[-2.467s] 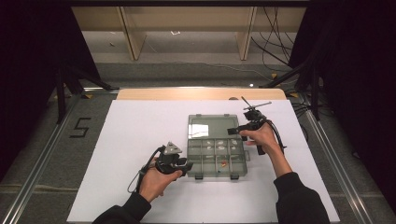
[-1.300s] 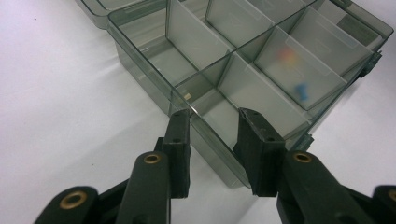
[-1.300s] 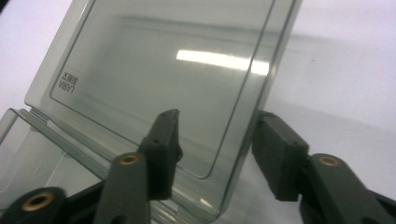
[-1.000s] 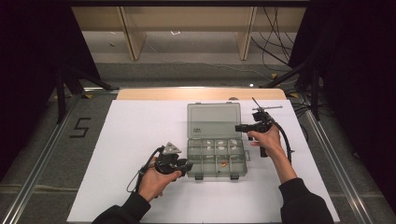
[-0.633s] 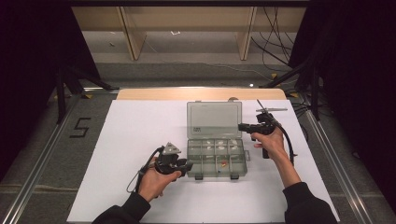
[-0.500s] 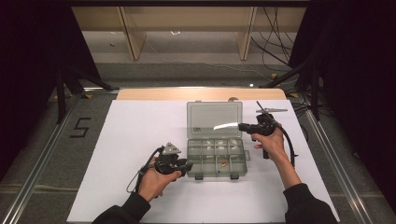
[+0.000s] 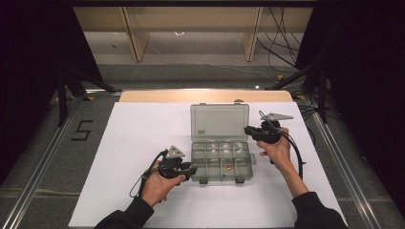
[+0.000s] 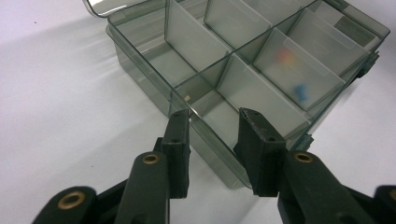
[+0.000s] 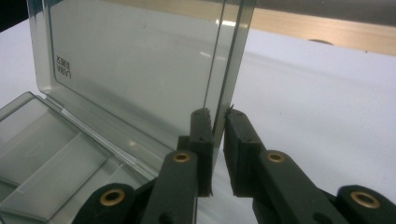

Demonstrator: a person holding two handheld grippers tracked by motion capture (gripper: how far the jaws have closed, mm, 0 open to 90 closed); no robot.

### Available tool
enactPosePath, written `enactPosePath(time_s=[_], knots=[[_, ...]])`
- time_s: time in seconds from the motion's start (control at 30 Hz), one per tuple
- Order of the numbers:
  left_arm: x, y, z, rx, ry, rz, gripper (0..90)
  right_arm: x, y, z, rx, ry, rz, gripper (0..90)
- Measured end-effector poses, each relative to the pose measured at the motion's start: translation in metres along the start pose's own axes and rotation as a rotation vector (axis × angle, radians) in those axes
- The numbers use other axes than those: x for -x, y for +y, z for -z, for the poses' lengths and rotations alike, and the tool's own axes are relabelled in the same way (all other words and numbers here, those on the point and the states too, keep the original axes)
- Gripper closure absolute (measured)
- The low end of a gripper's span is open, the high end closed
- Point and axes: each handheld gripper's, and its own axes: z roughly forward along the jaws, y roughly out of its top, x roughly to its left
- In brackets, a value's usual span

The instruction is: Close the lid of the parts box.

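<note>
High view first: I see the compartment box (image 7: pixel 221 162) at the middle of the white table (image 7: pixel 133 138), its lid (image 7: pixel 219 122) swung up and back. My left tongs (image 7: pixel 189 170) sit at the box's near left corner, my right tongs (image 7: pixel 249 130) at the lid's right edge. Left gripper view: the jaws straddle the box's corner wall (image 8: pixel 212 140), gripping it. Right gripper view: the jaws have just been closing and now pinch the lid's edge (image 9: pixel 224 70)
</note>
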Motion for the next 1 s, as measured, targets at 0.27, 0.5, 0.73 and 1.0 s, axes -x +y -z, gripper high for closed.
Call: enactPosePath(time_s=[0.27,0.5,0.73,1.0], knots=[[-0.001,-0.001,0.000,0.005,-0.007,0.008,64.1,-0.004,-0.005,0.004,0.047,-0.023,0.056,82.5],[-0.001,-0.001,0.000,0.011,-0.005,0.002,64.2,-0.005,-0.009,0.007,0.075,-0.021,0.100,82.5],[-0.001,-0.001,0.000,0.009,-0.009,-0.017,63.4,-0.006,-0.014,0.009,0.101,-0.028,0.111,82.5],[0.001,-0.001,-0.001,0.017,0.001,-0.025,62.5,-0.006,-0.017,0.008,0.112,-0.023,0.122,82.3]])
